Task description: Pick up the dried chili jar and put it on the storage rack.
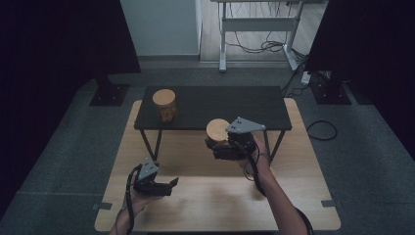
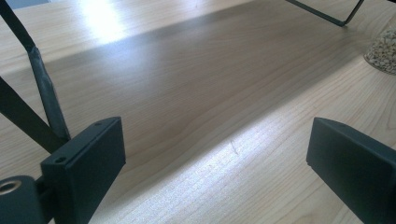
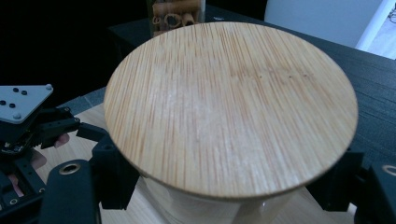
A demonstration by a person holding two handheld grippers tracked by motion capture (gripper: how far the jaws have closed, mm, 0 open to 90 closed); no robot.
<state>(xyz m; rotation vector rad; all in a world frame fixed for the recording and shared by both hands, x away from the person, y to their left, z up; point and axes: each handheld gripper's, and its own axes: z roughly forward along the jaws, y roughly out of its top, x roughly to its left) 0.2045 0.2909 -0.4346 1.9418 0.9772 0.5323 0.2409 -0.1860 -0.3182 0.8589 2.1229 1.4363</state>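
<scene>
Wooden-lidded jar [image 3: 231,112] in right hand-held gripper [image 3: 224,186]

Left gripper [image 1: 172,183]: low near the table's front-left, jaws wide apart, nothing between them.
Right gripper [image 1: 211,145]: raised ahead of the forearm, jaws clamped on a jar [image 1: 218,132].

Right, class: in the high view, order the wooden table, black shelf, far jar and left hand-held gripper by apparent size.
1. Wooden table
2. Black shelf
3. Far jar and left hand-held gripper: alike, and the hand-held gripper sits nearer the camera, so unranked.
</scene>
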